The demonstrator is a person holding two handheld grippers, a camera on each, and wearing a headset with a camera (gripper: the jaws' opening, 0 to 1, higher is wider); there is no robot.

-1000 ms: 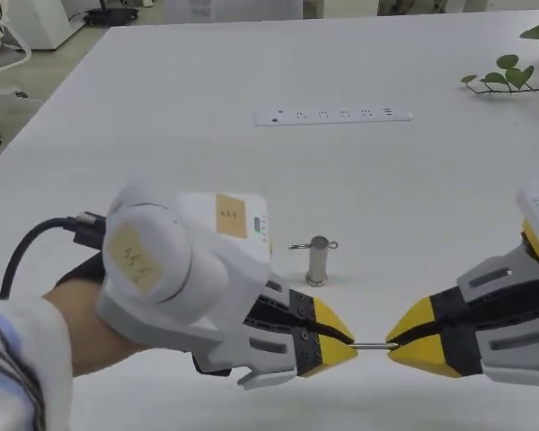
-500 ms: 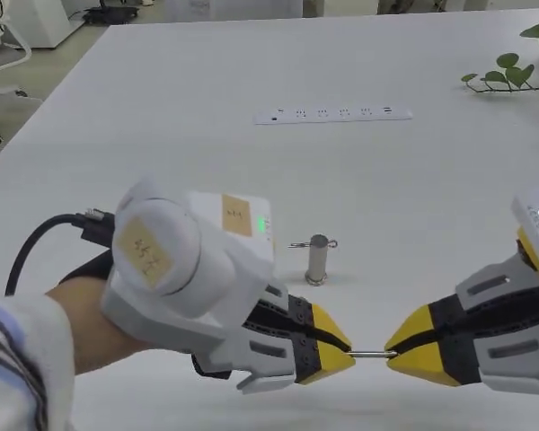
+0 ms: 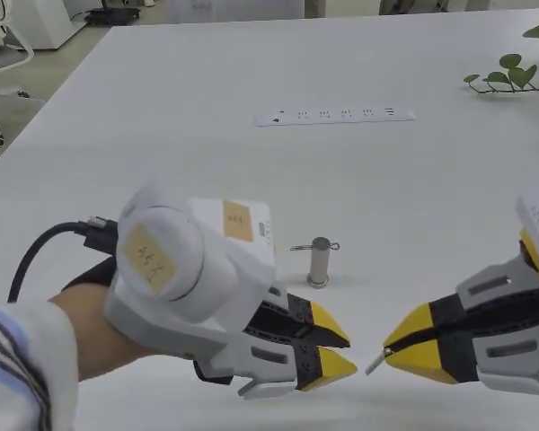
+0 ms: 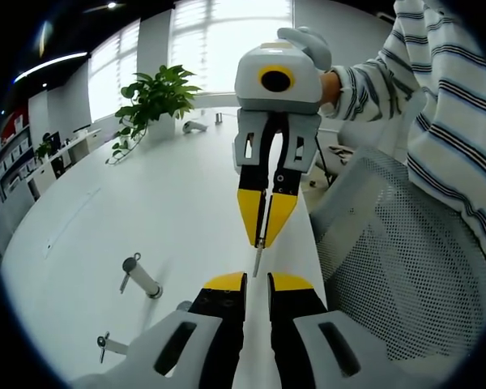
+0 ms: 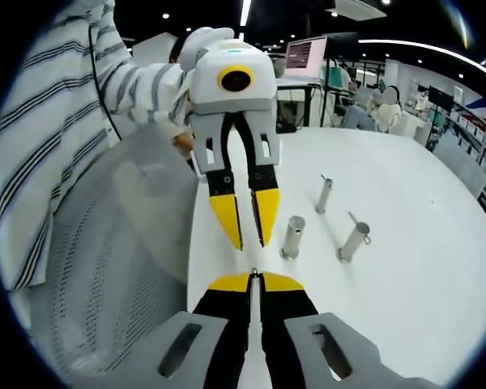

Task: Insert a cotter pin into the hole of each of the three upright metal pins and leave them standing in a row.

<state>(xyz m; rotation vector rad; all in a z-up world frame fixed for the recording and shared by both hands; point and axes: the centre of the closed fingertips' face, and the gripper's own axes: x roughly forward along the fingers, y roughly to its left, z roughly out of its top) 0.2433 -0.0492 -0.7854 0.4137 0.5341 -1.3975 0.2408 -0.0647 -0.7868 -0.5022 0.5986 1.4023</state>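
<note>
Cotter pin (image 3: 375, 365) in hand: it is clamped between the closed fingers of your right gripper (image 3: 388, 353), with its free end jutting toward your left gripper (image 3: 352, 350). The left fingers stand apart and hold nothing, and a small gap of air lies between them and the pin's tip. Both grippers hang low over the counter (image 3: 251, 180), close to the edge nearest you and on your side of the metal pins.

Progress, as judged from the right gripper view: three metal pins stand on the counter. The far pin (image 5: 325, 194) and the right-hand pin (image 5: 354, 241) each carry a wire piece through the head. The nearest pin (image 5: 292, 237) looks bare at the top, though its hole is too small to make out. The left gripper view agrees so far as it goes, showing two fitted pins (image 4: 142, 277) off to one side, each with a loop of wire at its head. The head view shows one fitted metal pin (image 3: 319, 262) upright just beyond your left gripper.

Two of the three insertions therefore appear done; one is left, and the piece for it is the one you hold. What remains is to bring that piece to the bare pin, thread it through the hole, and leave all three standing. Whether they already form a straight row cannot be told, since the fisheye bends their spacing; check the line once the last piece is in.
</note>
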